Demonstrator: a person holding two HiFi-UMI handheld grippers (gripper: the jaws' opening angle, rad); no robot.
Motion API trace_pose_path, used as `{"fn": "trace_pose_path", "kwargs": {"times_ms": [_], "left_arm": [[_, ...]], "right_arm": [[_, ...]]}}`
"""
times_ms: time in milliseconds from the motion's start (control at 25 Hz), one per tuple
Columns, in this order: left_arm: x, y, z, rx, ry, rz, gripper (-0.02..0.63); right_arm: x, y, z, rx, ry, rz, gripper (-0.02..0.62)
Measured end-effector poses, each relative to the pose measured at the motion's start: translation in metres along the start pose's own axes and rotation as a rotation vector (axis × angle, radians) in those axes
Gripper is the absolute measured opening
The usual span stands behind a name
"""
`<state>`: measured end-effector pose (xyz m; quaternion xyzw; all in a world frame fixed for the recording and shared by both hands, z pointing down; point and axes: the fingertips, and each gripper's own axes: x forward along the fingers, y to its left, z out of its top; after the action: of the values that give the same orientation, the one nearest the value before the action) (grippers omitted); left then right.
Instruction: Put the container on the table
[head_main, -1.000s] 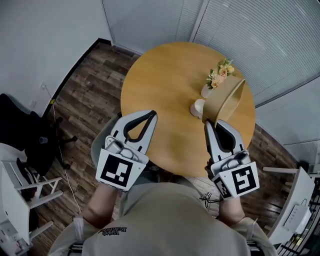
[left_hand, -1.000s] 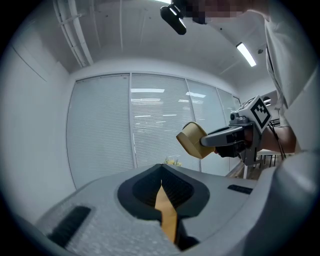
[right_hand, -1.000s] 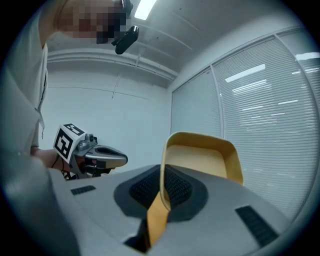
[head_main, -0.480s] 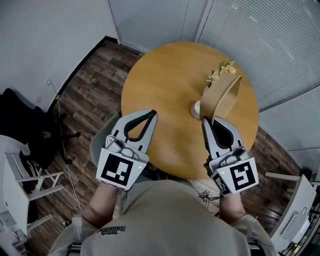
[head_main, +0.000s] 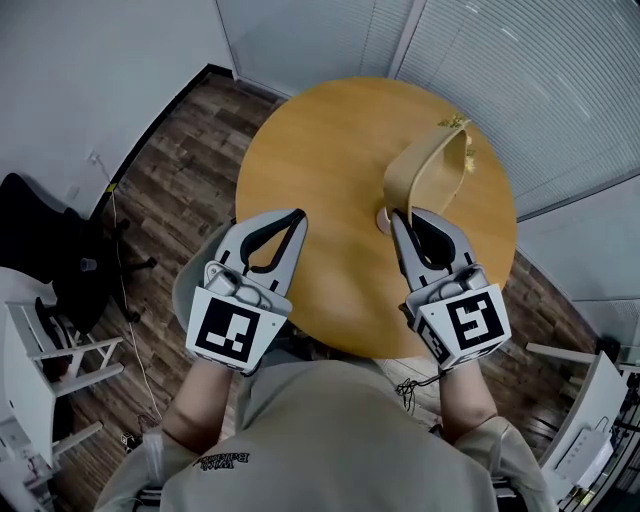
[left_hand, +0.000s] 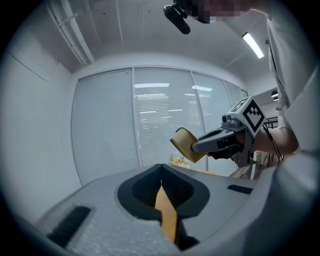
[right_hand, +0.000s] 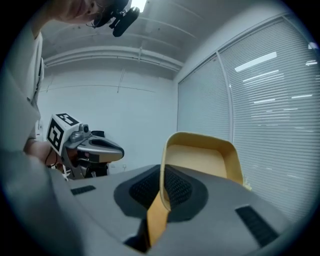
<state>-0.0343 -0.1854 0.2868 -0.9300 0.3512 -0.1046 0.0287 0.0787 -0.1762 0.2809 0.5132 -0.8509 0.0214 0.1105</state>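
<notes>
The right tool (head_main: 401, 216) is clenched on the rim of the tan container (head_main: 425, 178), with the thin wall pinched between its jaws. The container juts out at 12 o'clock from that tool, tipped up on edge. Its long axis runs from about 6 to 1 o'clock over the 3 o'clock side of the round wooden surface (head_main: 320, 140). I cannot tell whether its low end touches the wood. It looks as if it needs levelling and lowering straight ahead.

The left tool (head_main: 297, 216) hangs at 9 o'clock of the right one, tips pressed together on nothing.

The marker cubes carry only black-and-white squares. The shirt print is too small to read.
</notes>
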Motion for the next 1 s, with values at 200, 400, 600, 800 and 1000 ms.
{"fn": "trace_pose_path", "kwargs": {"times_ms": [200, 400, 600, 800, 1000], "left_arm": [[0.022, 0.016, -0.013, -0.012, -0.006, -0.008, 0.021], [0.046, 0.039, -0.031, -0.015, 0.012, 0.002, 0.021], [0.069, 0.049, -0.051, -0.016, 0.04, 0.004, 0.021], [0.09, 0.056, -0.08, -0.026, 0.086, 0.002, 0.021], [0.107, 0.069, -0.116, -0.198, 0.109, -0.015, 0.021]], "right_arm": [[0.033, -0.014, -0.008, -0.041, 0.056, -0.007, 0.034], [0.082, -0.024, -0.034, -0.032, 0.141, 0.038, 0.034], [0.126, -0.042, -0.072, -0.037, 0.234, 0.041, 0.034], [0.163, -0.055, -0.118, -0.012, 0.332, 0.049, 0.034], [0.195, -0.056, -0.165, 0.037, 0.415, 0.063, 0.034]]}}
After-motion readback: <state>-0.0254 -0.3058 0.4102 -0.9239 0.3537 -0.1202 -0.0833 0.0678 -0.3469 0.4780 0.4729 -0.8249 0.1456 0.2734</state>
